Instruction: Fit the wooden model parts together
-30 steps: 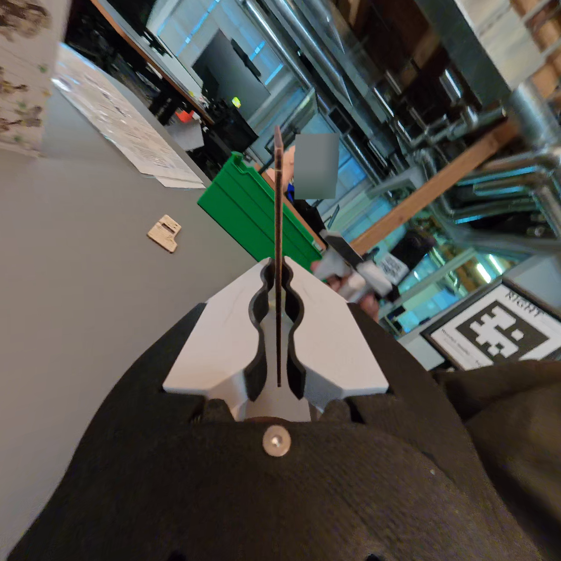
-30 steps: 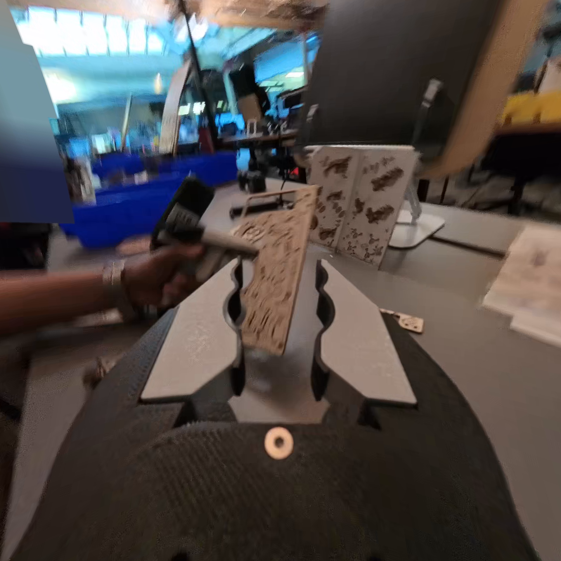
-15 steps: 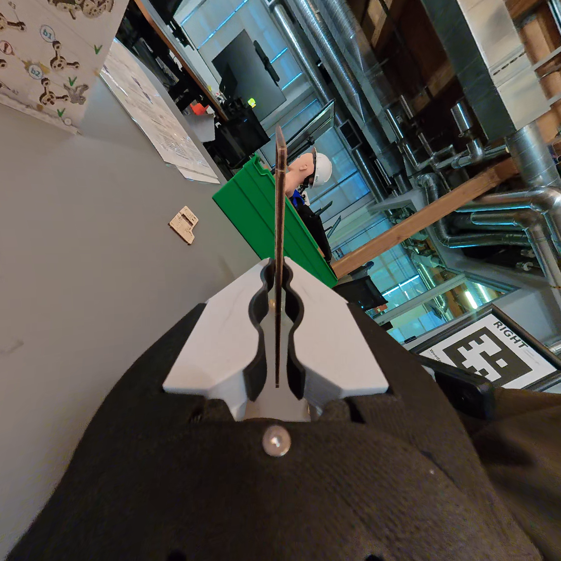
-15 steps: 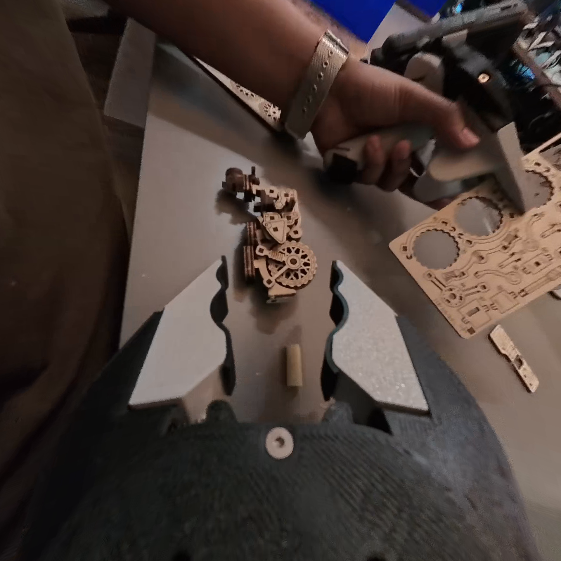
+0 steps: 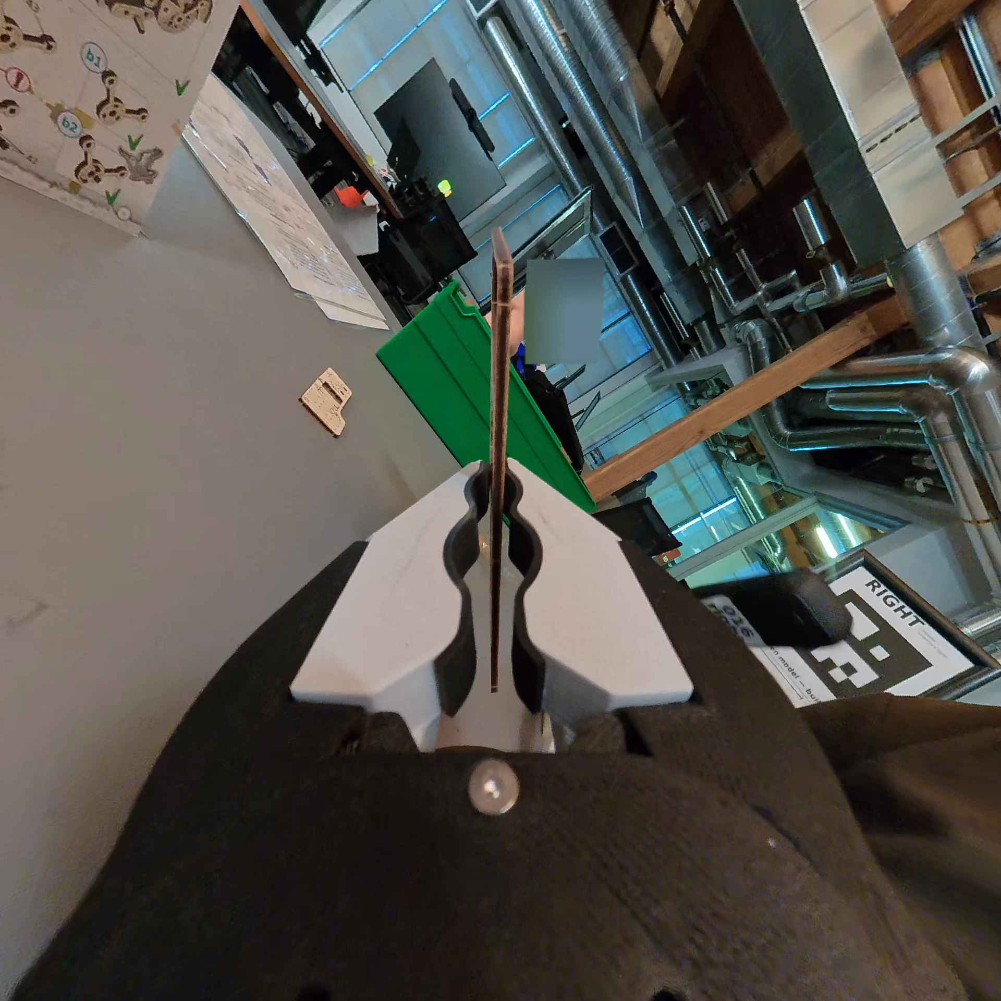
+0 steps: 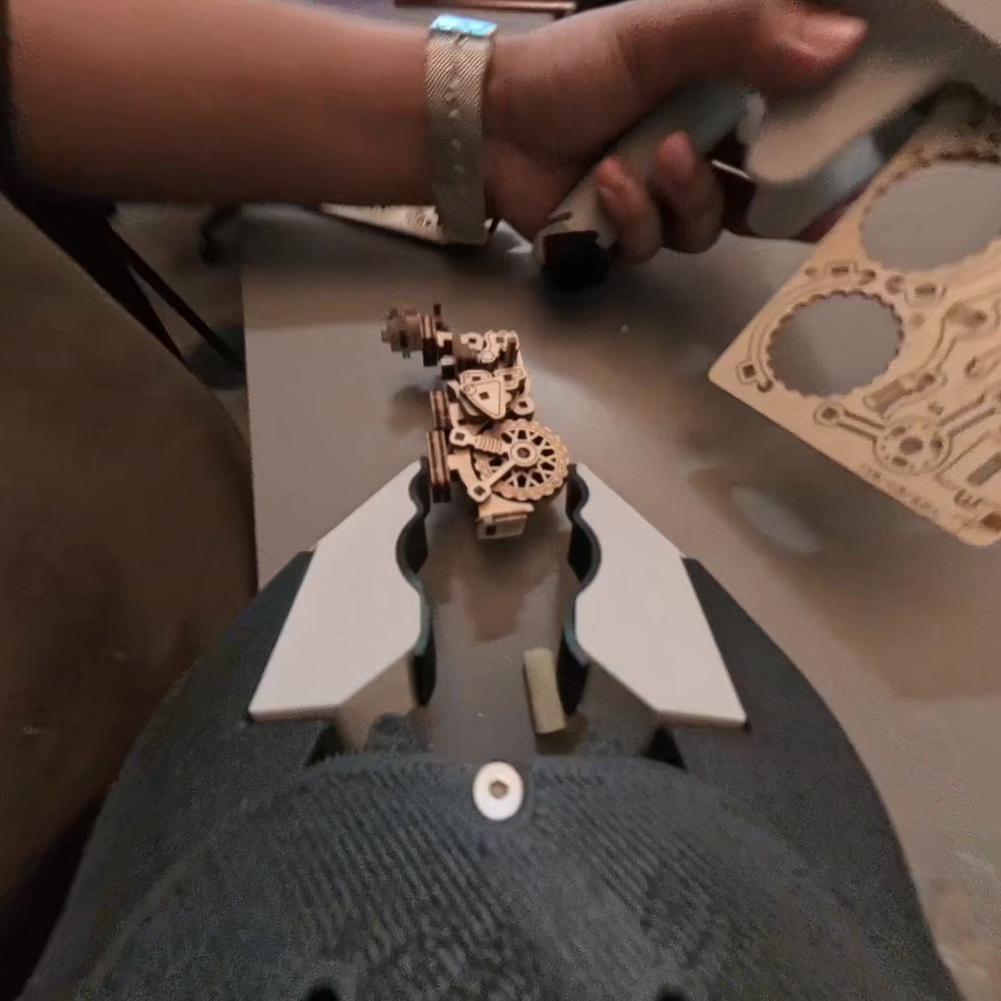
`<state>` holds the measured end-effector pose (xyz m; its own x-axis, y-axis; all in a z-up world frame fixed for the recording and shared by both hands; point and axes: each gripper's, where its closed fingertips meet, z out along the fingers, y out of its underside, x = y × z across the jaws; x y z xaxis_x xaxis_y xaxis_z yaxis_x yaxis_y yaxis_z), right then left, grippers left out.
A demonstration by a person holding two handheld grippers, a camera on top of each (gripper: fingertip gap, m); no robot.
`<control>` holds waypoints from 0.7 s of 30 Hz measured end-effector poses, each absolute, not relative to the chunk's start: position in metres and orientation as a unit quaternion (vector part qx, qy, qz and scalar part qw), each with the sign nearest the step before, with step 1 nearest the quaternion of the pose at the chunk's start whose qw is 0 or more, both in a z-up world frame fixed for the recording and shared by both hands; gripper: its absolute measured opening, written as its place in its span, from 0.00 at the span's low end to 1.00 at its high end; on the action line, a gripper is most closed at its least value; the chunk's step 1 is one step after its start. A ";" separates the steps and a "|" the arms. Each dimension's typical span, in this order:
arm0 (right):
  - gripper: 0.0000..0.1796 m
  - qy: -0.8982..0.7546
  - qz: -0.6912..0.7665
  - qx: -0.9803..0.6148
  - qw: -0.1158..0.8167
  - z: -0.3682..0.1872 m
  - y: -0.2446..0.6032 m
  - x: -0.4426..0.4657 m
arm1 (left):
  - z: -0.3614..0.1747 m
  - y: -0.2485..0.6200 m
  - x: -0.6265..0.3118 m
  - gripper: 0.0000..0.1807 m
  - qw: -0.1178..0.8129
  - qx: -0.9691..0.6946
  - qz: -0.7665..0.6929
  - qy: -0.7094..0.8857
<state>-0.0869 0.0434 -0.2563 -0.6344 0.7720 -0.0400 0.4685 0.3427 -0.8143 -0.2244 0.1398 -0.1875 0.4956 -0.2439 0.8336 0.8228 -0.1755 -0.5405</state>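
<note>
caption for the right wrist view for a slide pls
Open right gripper closing in on the part-built wooden gear model on the grey table, with the punched-out parts sheet at right.

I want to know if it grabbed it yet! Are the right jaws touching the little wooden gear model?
Cannot tell. In the right wrist view the open right gripper brackets the wooden gear model, its tips right beside the gear; no clear gap or contact shows.
</note>
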 end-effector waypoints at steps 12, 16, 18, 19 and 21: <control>0.21 -0.594 0.548 -0.579 -0.108 -0.243 0.054 -0.107 | -0.187 0.139 -0.228 0.00 0.599 -0.620 -0.448 -0.239; 0.27 -0.624 0.534 -0.567 -0.070 -0.250 0.058 -0.108 | -0.188 0.140 -0.229 0.00 0.597 -0.619 -0.450 -0.241; 0.30 -0.657 0.516 -0.548 -0.039 -0.254 0.060 -0.106 | -0.188 0.140 -0.229 0.00 0.597 -0.619 -0.450 -0.241; 0.32 -0.675 0.507 -0.535 -0.023 -0.255 0.060 -0.105 | -0.188 0.140 -0.229 0.00 0.597 -0.620 -0.450 -0.240; 0.35 -0.715 0.487 -0.500 0.027 -0.255 0.061 -0.103 | -0.188 0.140 -0.229 0.00 0.596 -0.620 -0.450 -0.241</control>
